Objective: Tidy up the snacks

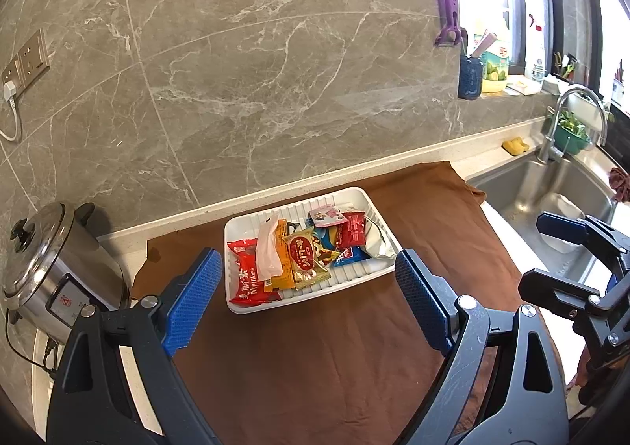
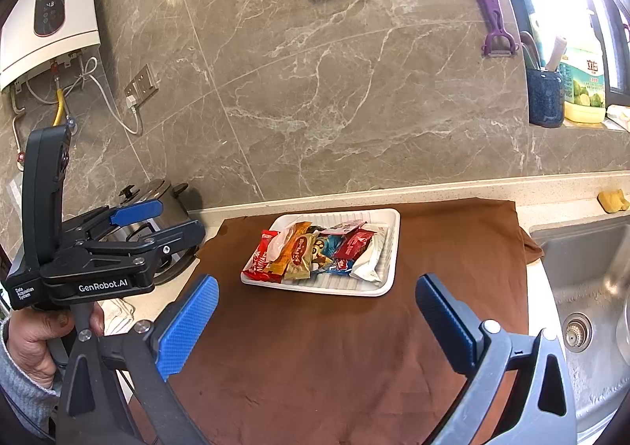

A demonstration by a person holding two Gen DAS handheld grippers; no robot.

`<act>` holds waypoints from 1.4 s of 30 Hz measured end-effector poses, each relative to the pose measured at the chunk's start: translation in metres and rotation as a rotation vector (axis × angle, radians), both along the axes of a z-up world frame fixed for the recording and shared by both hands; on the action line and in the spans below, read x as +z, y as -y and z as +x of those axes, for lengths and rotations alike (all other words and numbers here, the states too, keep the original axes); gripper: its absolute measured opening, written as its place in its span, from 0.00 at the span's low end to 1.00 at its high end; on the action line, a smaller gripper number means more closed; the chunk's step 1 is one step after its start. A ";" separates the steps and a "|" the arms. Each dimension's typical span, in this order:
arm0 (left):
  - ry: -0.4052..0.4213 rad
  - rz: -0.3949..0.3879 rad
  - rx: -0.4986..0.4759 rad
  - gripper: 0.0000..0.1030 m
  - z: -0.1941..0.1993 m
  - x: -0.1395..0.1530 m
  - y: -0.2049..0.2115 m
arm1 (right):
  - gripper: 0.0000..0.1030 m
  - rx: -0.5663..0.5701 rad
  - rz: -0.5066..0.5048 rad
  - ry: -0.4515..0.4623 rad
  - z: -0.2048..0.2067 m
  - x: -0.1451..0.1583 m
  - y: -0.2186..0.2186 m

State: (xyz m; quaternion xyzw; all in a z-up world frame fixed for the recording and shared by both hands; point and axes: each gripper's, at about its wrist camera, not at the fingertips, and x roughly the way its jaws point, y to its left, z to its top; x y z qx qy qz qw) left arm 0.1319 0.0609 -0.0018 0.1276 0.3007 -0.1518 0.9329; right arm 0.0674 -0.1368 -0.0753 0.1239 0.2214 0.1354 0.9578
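A white ribbed tray [image 1: 370, 205] [image 2: 388, 248] sits on a brown cloth [image 1: 315, 358] [image 2: 315, 346] and holds several snack packets: a red packet [image 1: 246, 279] [image 2: 258, 258], an orange one [image 1: 281, 252], a gold-and-red one [image 1: 305, 256] [image 2: 301, 254], a dark red one [image 1: 352, 226] [image 2: 354, 242] and a silver one [image 1: 374, 240] [image 2: 368, 260]. My left gripper [image 1: 307, 299] is open and empty, in front of the tray. My right gripper [image 2: 317, 321] is open and empty, also short of the tray. Each gripper shows in the other's view, the right [image 1: 571, 236], the left [image 2: 157, 220].
A steel electric pot [image 1: 51, 268] [image 2: 157, 201] stands at the left on the counter. A steel sink [image 1: 551, 201] [image 2: 590, 287] with a tap [image 1: 559, 122] lies to the right. A yellow sponge [image 1: 516, 146] [image 2: 612, 201] rests by the wall. A blue utensil cup [image 2: 545, 96] stands on the sill.
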 end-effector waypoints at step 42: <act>0.085 0.144 0.174 0.87 -0.010 0.000 0.009 | 1.00 -0.004 0.010 -0.008 -0.002 -0.001 -0.001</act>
